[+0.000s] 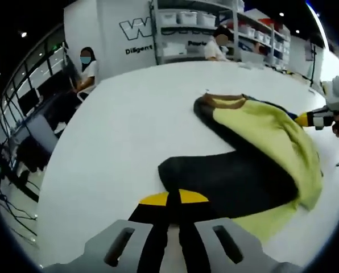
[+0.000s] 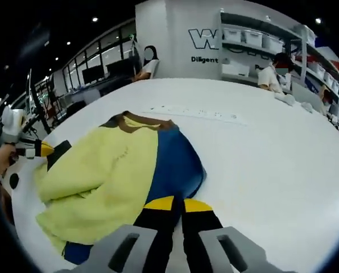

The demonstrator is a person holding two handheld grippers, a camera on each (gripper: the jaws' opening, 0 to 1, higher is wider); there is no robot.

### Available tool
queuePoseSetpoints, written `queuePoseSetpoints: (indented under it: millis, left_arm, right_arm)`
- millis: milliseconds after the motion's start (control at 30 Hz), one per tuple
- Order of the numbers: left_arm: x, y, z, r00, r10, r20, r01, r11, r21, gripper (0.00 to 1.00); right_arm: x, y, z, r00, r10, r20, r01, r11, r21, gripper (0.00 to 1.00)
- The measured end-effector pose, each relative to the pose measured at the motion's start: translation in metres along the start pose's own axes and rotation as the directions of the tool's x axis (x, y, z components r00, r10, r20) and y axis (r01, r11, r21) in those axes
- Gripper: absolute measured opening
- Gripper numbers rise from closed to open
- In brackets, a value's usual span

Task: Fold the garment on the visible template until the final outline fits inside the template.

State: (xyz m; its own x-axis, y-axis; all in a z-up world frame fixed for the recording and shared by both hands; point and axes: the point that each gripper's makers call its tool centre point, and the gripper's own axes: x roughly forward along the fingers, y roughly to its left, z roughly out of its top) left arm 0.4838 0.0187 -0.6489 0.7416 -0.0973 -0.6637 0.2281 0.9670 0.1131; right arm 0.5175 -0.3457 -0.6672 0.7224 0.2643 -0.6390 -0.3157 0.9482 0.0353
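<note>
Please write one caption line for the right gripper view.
Right gripper shut at the blue edge of a yellow-and-blue garment on a white table.

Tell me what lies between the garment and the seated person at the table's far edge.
In the left gripper view, only bare white table lies between the garment and the seated person.

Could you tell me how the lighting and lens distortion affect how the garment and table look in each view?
Left gripper view: the fisheye lens bows the white table, and the garment has a near-black panel; background shelves are soft. Right gripper view: that panel looks blue, the table is evenly lit with no hard shadows, and ceiling spots flare.
</note>
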Motion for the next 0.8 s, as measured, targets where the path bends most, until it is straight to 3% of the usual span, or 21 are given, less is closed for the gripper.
queuePoseSetpoints:
  millis: [133, 233, 500, 800]
  left_arm:
    - [-0.003, 0.013, -0.002, 1.0, 0.025, 0.0, -0.025, 1.0, -0.014, 0.03]
    - [-0.004, 0.018, -0.005, 1.0, 0.025, 0.002, -0.024, 0.997, -0.069, 0.03]
    - [-0.009, 0.027, -0.016, 1.0, 0.024, -0.006, -0.025, 0.99, -0.137, 0.03]
    - [-0.02, 0.052, -0.024, 0.996, 0.091, -0.025, -0.093, 0.985, -0.146, 0.03]
  right_arm:
    - [0.0, -0.007, 0.0, 1.0, -0.006, -0.006, 0.006, 1.0, -0.003, 0.0]
    - [-0.001, -0.006, -0.001, 1.0, -0.005, -0.014, 0.004, 1.0, -0.014, 0.0]
    - [0.002, -0.012, 0.003, 0.999, -0.017, -0.037, 0.013, 0.996, -0.091, 0.0]
    - [0.007, -0.019, 0.008, 0.998, -0.029, -0.054, 0.022, 0.991, -0.135, 0.0]
